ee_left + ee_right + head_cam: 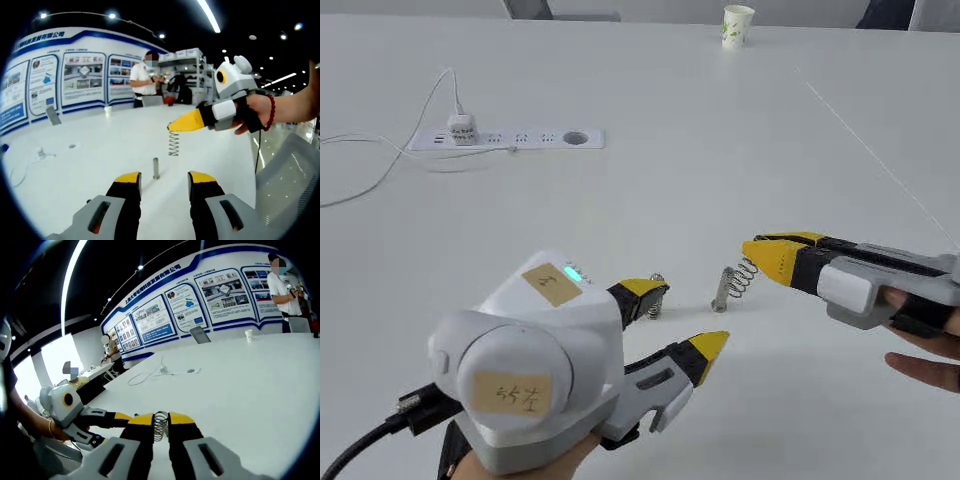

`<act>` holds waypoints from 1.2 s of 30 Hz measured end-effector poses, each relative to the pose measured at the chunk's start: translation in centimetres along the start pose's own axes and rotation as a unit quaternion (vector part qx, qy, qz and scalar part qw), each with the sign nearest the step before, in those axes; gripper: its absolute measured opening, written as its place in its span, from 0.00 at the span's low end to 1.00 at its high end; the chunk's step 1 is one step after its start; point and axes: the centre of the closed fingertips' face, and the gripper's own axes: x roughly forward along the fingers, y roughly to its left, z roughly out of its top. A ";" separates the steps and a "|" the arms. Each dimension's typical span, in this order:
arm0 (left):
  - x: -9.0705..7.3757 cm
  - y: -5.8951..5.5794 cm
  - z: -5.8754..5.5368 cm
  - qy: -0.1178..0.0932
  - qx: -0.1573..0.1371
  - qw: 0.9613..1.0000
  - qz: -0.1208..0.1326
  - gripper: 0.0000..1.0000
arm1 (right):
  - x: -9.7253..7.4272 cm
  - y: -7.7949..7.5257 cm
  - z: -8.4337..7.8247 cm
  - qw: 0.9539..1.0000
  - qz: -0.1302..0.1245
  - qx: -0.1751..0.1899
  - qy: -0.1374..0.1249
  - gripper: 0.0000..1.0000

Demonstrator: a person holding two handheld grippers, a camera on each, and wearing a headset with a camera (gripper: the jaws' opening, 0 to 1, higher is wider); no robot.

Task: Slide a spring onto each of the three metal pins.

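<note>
**Two hand-held grippers, one spring held beside an upright pin**

Two yellow, wedge-shaped tips of the right hand-held gripper are pressed together on the top turns of a spring, a bright open wire coil. In the right gripper view the coil sits pinched between the black jaws. From the tips the spring hangs down at a slant, and its lower end comes close beside a pin, a short, smooth, grey metal cylinder standing on the counter. In the left gripper view the spring is not threaded over the pin, and the two look slightly apart.

The left hand-held gripper has its jaws spread wide and grips nothing. Its body is a rounded white shell with black arms and yellow tips. In its own view the pin stands just beyond the gap between its jaws. In the head view a second small coil stands just beside its farther tip, too small to tell whether it sits on a pin.

The counter is white, smooth and matte. Far back on it lie a flat white power strip with a boxy charger plugged in, a thin looping white cable, and a tapered paper cup.
</note>
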 end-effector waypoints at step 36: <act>-4.1 5.7 -2.0 0.017 -0.011 0.994 0.111 0.82 | 3.5 -5.0 -1.0 0.991 -0.052 -0.119 0.036 0.11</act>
